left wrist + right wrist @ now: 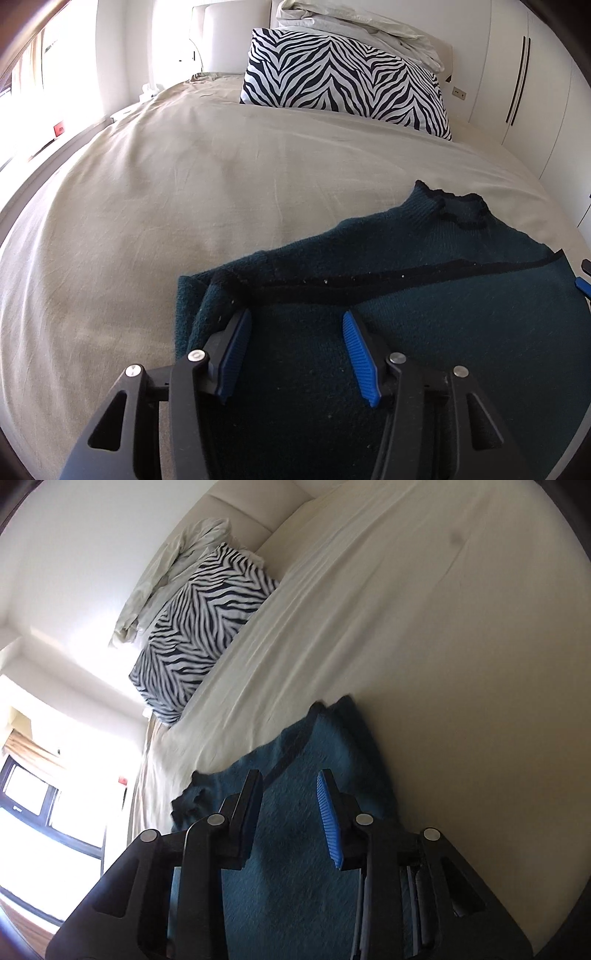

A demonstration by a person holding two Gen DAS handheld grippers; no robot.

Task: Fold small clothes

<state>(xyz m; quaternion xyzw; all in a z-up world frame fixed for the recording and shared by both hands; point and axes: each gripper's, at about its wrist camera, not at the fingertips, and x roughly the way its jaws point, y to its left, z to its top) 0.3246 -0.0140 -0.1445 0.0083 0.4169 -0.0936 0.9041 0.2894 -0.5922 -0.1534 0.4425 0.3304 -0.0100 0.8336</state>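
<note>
A dark teal knit sweater (424,258) with black trim lies on the beige bed, its collar toward the pillows and a fold across its middle. My left gripper (295,321) is open just above the sweater's near left part, close to a bunched sleeve, holding nothing. In the right wrist view, tilted sideways, the same sweater (295,849) lies under my right gripper (290,786), which is open and empty. A blue pad of the right gripper (583,284) shows at the right edge of the left wrist view.
The beige bedsheet (184,203) spreads wide to the left and beyond the sweater. A zebra-print pillow (343,77) and a crumpled white duvet (354,26) lie at the headboard. White wardrobe doors (524,74) stand at the right, a bright window at the left.
</note>
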